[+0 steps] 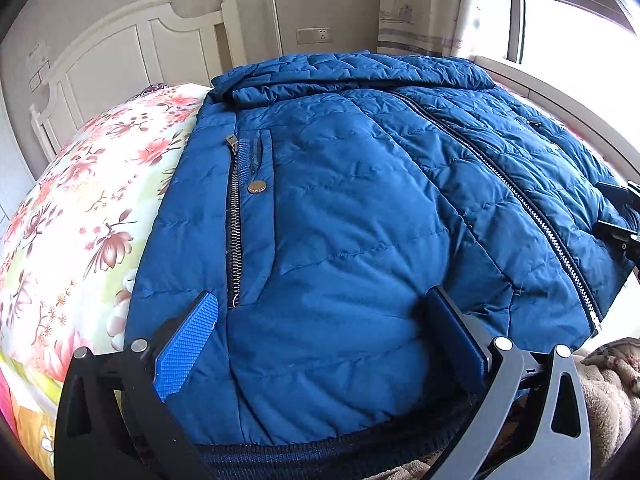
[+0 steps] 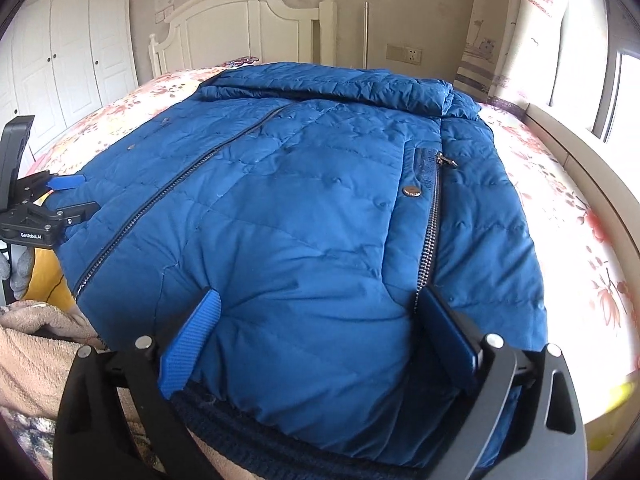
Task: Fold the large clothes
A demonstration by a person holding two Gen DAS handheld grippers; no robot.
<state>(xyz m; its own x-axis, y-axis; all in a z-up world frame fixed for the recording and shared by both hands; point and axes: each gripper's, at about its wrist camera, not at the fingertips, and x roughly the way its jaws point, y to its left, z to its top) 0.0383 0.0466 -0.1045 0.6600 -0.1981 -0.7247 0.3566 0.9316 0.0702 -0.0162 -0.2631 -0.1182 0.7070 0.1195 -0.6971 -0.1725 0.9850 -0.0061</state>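
Both grippers, L [image 1: 320, 344] & R [image 2: 320, 340], jaws spread wide at blue jacket [image 1: 360, 200] hem, on floral bedsheet [image 1: 80, 220]

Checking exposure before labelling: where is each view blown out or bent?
Left wrist view: window at upper right is overexposed, headboard bows from fisheye. Right wrist view: glare whitens the floral bedsheet at right and the wardrobe curves; the blue jacket is evenly lit and sharp.
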